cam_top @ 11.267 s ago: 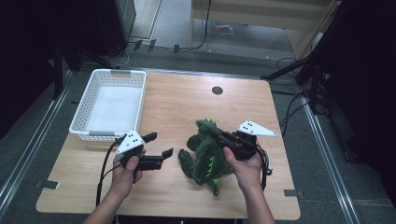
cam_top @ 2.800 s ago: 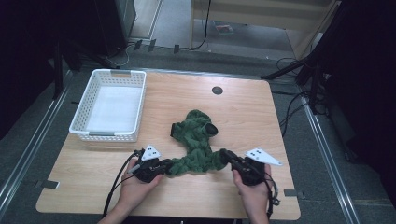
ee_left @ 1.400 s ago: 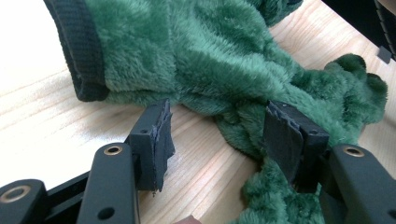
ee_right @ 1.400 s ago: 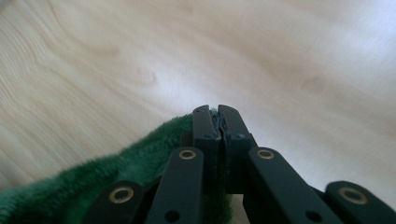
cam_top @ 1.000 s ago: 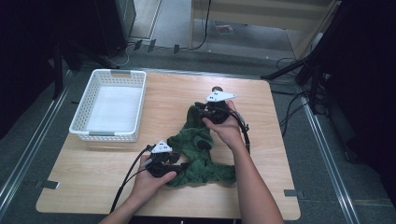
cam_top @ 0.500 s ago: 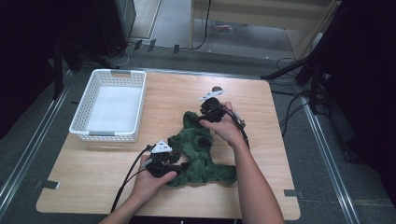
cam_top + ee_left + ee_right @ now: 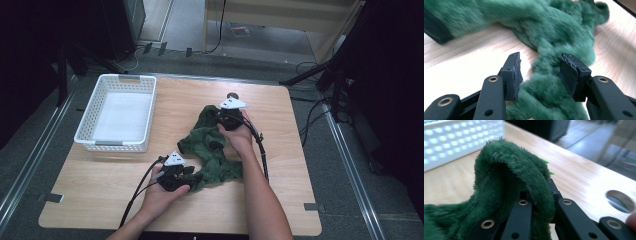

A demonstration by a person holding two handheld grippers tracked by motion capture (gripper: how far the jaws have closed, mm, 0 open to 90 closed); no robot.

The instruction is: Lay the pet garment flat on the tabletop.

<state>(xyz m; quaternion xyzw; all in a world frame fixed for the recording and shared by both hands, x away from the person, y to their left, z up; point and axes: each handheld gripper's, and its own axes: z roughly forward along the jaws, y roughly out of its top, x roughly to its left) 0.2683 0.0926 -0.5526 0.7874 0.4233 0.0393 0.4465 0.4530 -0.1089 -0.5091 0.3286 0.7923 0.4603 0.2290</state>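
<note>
No text, label, brand, number or sign could be read anywhere in the pictures. The small item lying on the floor beyond the far edge of the bench was too small and blurred for any print on it to be made out.
</note>
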